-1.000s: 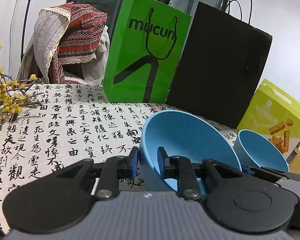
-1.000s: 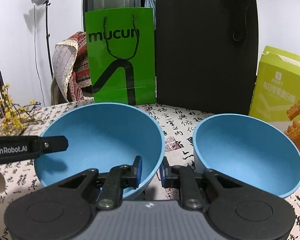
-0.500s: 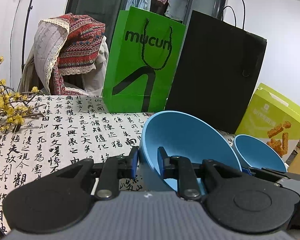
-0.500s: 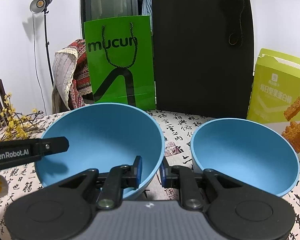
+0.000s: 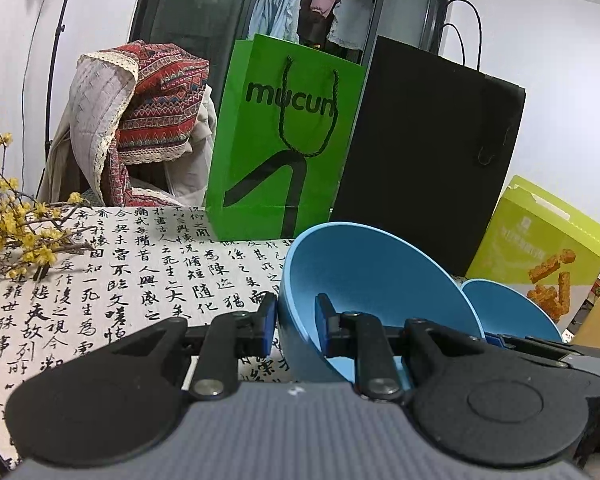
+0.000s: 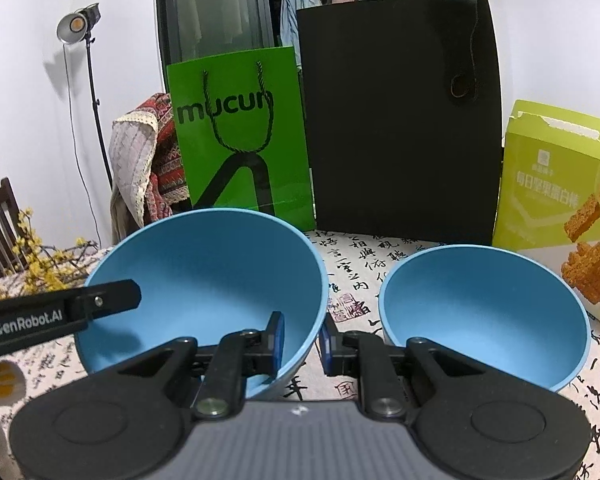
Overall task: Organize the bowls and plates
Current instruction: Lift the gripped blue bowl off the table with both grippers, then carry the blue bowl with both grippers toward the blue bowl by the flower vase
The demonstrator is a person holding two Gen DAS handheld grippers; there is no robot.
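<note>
Both bowls have lifted slightly: your left gripper [image 5: 296,316] and right gripper [image 6: 300,338] stay clamped on the larger blue bowl [image 6: 204,276], lower left above the calligraphy-print counter [image 5: 140,264]; the smaller blue bowl [image 6: 484,308] sits lower right, empty.

Two plain sky-blue bowls, a larger bowl [image 6: 204,280] and a smaller bowl [image 6: 484,312], sit over a white table cloth [image 5: 140,280] printed with black calligraphy. Behind stand a bright green bag [image 6: 240,132] with dark lettering, a matte black bag [image 6: 400,120] and a lime-yellow snack box [image 6: 560,184] showing orange-brown bars. A red zigzag-patterned throw [image 5: 160,96] drapes a chair beside yellow blossoms [image 5: 16,216]; each tool has black arms with blue pads [image 6: 274,340].
</note>
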